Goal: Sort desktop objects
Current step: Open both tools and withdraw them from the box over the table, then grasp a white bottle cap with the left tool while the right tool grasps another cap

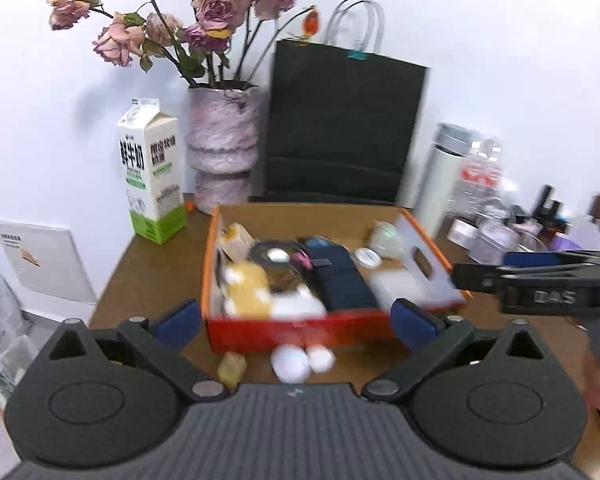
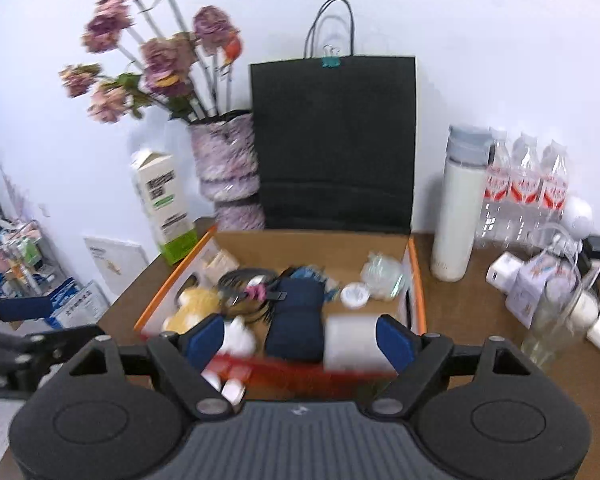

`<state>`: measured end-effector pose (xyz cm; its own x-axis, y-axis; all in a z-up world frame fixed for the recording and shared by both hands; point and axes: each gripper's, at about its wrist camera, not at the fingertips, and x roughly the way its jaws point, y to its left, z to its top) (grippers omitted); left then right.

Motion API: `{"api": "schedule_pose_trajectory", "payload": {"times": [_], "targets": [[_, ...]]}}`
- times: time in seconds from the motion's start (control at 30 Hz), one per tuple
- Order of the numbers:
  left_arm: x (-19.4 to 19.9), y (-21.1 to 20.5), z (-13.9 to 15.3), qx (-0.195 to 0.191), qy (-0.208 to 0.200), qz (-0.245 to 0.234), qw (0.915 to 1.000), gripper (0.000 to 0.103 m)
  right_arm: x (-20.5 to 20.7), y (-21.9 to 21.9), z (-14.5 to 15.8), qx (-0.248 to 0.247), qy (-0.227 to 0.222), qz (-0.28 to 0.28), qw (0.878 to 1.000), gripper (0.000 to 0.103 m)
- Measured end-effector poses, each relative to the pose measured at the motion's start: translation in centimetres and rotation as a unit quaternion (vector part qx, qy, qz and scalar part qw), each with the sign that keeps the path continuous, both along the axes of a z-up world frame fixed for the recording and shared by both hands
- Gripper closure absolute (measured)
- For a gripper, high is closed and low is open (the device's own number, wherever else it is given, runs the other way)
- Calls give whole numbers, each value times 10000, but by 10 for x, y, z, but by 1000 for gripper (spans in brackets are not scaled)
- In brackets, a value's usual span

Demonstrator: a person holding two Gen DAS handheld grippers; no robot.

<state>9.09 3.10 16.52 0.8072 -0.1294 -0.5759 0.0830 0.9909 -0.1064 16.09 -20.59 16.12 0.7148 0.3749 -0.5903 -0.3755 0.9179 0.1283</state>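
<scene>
Both views were bright, even white light from overhead/front, no hard glare. Soft shadows on the wall [image 1: 500, 60] behind the flowers [image 1: 204, 20] and paper bag [image 1: 340, 120]. Heavy fisheye: dark vignette at corners, wall and bench [image 1: 156, 280] edges bowed. Motion blur was strong on the orange box [image 1: 300, 328] and its contents, esp. near edge in right wrist view [image 2: 300, 372]; bottles [image 1: 480, 176] smeared in left view, sharper in right [image 2: 528, 184]. Milk carton [image 1: 152, 176] txt readable-ish.

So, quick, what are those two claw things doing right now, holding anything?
Left gripper: open, holding nothing.
Right gripper: open, holding nothing.
</scene>
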Motion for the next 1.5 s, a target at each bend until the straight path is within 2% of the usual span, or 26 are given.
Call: {"api": "schedule_pose_trajectory", "payload": {"times": [0.2, 0.37, 0.43, 0.5, 0.57, 0.7, 0.87, 0.97, 1.2, 1.37, 1.5], "targets": [[-80, 0, -60, -198, -132, 152, 9996, 0, -81, -11, -57, -31, -74, 317, 9995, 17], [-125, -4, -109, -626, -86, 517, 9967, 0, -131, -16, -108, 104, -34, 270, 9996, 17], [-132, -11, -122, -494, 10, 496, 9975, 0, -145, -18, -118, 257, -36, 222, 9994, 17], [-138, -17, -133, -61, -55, 484, 9988, 0, -159, -21, -127, 280, -47, 105, 9995, 17], [-141, -18, -142, 201, -31, 579, 9981, 0, -169, -25, -134, 213, -73, 16, 9997, 17], [-143, -13, -153, 49, 165, 529, 9985, 0, -183, -30, -145, -106, -98, -87, 9999, 17], [-142, -19, -158, 192, 211, 465, 9985, 0, -185, -32, -154, -171, -89, -73, 9998, 17], [-141, -19, -156, 147, 195, 421, 9988, 0, -184, -30, -154, -243, -93, -79, 9996, 17], [-127, -14, -141, 129, -57, 177, 9997, 0, -175, -30, -139, -114, -284, 3, 9995, 19], [-78, -1, -123, -42, -108, -210, 9997, 4, -129, -16, -113, 122, -240, 285, 9992, 24], [-19, 8, -114, -259, -30, -430, 9987, 12, -68, 11, -103, 190, 81, 495, 9986, 34]]}}
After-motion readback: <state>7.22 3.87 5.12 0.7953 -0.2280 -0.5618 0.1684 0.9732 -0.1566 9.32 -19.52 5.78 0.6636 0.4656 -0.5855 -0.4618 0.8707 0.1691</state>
